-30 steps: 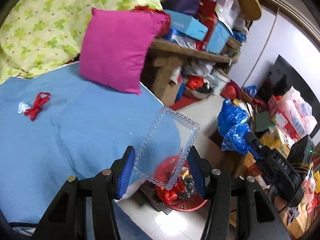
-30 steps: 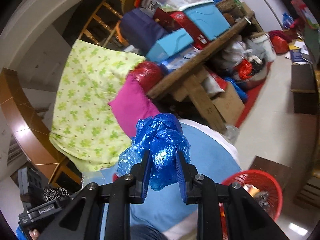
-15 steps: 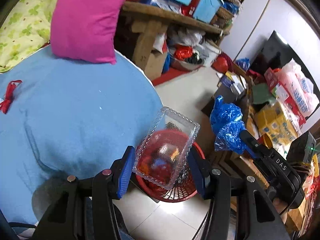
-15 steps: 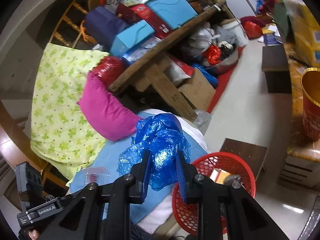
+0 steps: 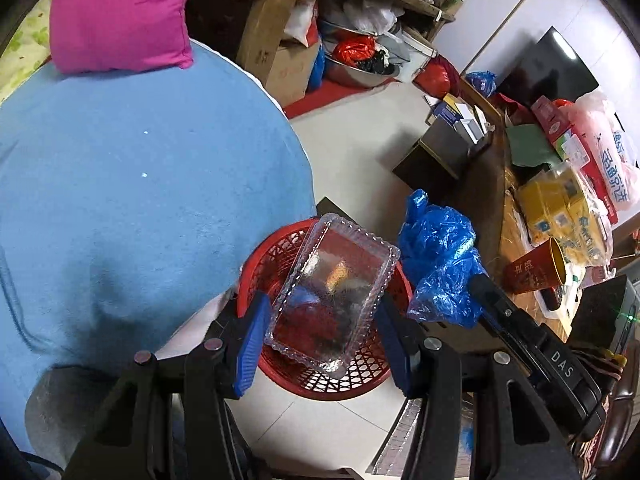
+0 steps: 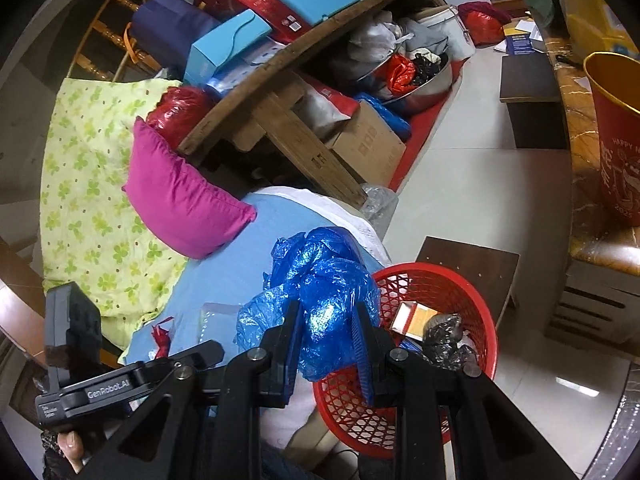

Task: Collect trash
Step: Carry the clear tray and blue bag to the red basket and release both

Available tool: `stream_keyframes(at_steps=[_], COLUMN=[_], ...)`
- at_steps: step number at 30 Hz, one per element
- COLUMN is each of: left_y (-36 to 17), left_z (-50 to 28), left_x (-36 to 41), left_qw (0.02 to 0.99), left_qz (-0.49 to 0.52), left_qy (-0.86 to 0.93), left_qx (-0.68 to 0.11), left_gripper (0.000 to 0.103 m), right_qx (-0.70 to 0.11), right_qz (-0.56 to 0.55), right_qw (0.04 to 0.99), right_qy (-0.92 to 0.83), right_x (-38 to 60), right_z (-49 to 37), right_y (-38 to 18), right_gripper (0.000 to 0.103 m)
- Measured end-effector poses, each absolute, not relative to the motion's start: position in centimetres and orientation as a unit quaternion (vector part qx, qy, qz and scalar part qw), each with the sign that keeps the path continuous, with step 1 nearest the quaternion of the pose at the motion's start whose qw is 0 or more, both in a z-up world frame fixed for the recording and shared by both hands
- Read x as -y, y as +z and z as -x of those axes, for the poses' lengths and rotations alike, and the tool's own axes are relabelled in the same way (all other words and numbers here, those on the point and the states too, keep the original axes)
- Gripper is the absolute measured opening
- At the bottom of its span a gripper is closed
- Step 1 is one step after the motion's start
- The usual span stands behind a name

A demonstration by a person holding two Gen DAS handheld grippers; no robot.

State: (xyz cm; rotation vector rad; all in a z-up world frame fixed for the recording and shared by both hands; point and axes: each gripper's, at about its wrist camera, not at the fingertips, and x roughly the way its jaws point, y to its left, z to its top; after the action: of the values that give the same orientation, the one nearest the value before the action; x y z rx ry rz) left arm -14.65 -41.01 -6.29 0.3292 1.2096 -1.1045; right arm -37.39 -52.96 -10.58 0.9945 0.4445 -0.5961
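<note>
My left gripper (image 5: 320,344) is shut on a clear plastic tray (image 5: 332,292) and holds it right above the red mesh basket (image 5: 360,376) on the floor. My right gripper (image 6: 326,348) is shut on a crumpled blue plastic bag (image 6: 320,292), held just left of the basket (image 6: 440,280); the bag also shows in the left wrist view (image 5: 440,264). The basket holds several pieces of trash, among them a small box (image 6: 412,316) and a dark wrapper (image 6: 444,332).
A bed with a blue sheet (image 5: 140,184), a magenta pillow (image 5: 120,12) and a red ribbon (image 6: 160,340) lies left of the basket. A wooden shelf (image 6: 288,120) with boxes stands behind. A small dark stool (image 6: 468,264) and a cluttered counter (image 5: 560,208) stand right.
Both grippers have swung from over the bed to the red basket. The clear tray now hangs over the basket and the blue bag is beside its rim.
</note>
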Motion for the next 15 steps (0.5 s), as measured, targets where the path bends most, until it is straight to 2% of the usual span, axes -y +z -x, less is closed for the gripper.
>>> stream_keyframes(at_steps=[15], left_y=[-8.2], left_z=[15.3], left_x=[42.5], left_qw=[0.653], left_qz=[-0.145], left_qy=[-0.495], left_qx=[-0.555], left_gripper=[0.058], right_qx=[-0.221], right_qz=[-0.45], right_qw=[0.809], right_qy=[-0.307], right_x=[52.4], right_z=[37.9], right_y=[-10.5], right_gripper=[0.027])
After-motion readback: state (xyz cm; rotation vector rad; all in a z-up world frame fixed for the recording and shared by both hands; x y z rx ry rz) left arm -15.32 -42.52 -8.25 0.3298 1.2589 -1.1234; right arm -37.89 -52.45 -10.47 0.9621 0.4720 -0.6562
